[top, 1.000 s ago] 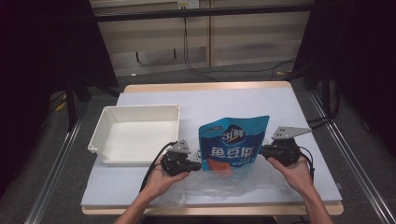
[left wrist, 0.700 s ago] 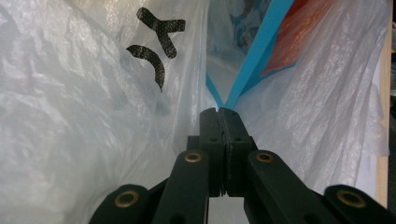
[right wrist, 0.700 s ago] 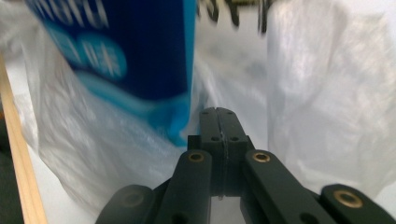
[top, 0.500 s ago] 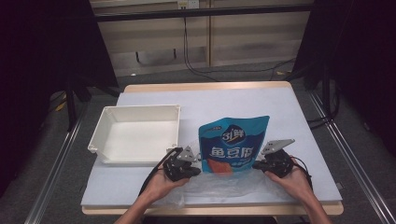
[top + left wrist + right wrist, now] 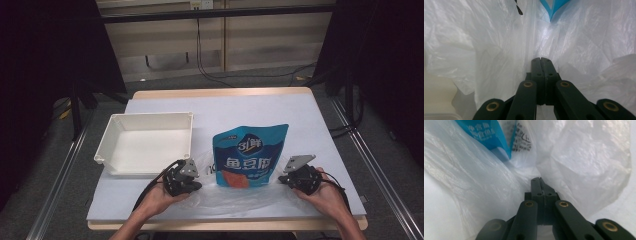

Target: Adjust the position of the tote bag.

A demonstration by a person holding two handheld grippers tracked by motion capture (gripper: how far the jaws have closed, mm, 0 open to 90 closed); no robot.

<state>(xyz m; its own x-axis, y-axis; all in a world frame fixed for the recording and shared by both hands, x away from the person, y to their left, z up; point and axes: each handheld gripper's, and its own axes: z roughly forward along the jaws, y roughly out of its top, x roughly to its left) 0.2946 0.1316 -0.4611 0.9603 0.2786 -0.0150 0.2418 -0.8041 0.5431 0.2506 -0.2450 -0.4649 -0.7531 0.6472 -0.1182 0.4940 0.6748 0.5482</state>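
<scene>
A blue snack pouch (image 5: 248, 157) with white lettering stands upright inside a clear plastic bag (image 5: 235, 197) near the table's front. My left gripper (image 5: 199, 186) is shut on the bag's left edge. In the left gripper view the film (image 5: 499, 50) gathers into the closed tips (image 5: 540, 59), with a blue corner of the pouch (image 5: 554, 7) above. My right gripper (image 5: 281, 180) is shut on the bag's right edge. In the right gripper view the film (image 5: 579, 157) folds into the closed tips (image 5: 539, 179), and the pouch (image 5: 486, 135) sits at upper left.
An empty white tray (image 5: 145, 120) sits on the left of the white-covered table (image 5: 250, 110), just beyond my left hand. Dark floor, metal rails and cables surround the table.
My right gripper has sunk toward the table and drawn nearer the front edge, taking the bag's right side with it. The left gripper has hardly shifted. Both stay shut.
</scene>
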